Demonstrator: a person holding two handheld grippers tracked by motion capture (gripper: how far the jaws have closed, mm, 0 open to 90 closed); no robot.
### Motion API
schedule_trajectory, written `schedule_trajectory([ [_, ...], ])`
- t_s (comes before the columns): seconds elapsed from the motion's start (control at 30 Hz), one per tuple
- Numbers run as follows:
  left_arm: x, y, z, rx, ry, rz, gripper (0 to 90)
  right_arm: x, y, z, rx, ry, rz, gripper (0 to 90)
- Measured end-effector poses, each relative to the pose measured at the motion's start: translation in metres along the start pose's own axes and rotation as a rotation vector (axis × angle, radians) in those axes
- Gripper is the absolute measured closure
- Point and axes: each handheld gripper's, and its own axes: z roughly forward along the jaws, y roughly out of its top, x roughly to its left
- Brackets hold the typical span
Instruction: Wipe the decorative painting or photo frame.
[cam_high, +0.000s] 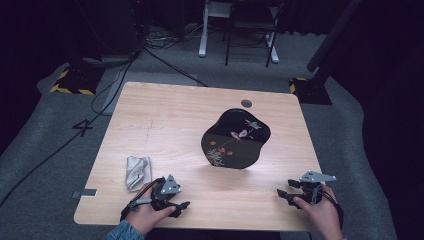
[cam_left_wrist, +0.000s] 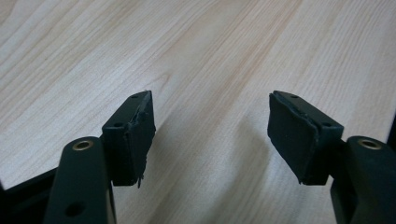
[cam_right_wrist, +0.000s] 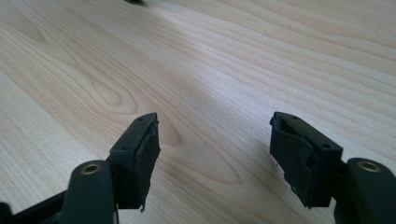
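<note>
While both hands rest at the near edge of the desk (cam_high: 165, 110), the left gripper (cam_high: 181, 206) lies just beside the crumpled grey cloth (cam_high: 137, 171), its fingers (cam_left_wrist: 135, 135) released and holding nothing. The right gripper (cam_high: 283, 194) is well apart from the cloth, fingers (cam_right_wrist: 140, 154) also spread. A black lacquer tray (cam_high: 235, 140) sits mid-desk.
</note>
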Motion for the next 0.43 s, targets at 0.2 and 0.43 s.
schedule_trajectory([
  [0.2, 0.0005, -0.0046, 0.0064, -0.036, 0.023, 0.016, 26.1, -0.0024, -0.0061, 0.0051, -0.051, -0.020, -0.019, 27.3],
  [0.43, 0.0006, -0.0054, 0.0091, -0.054, 0.033, 0.013, 21.0, -0.0001, -0.0067, 0.0104, -0.052, -0.054, -0.087, 19.5],
])
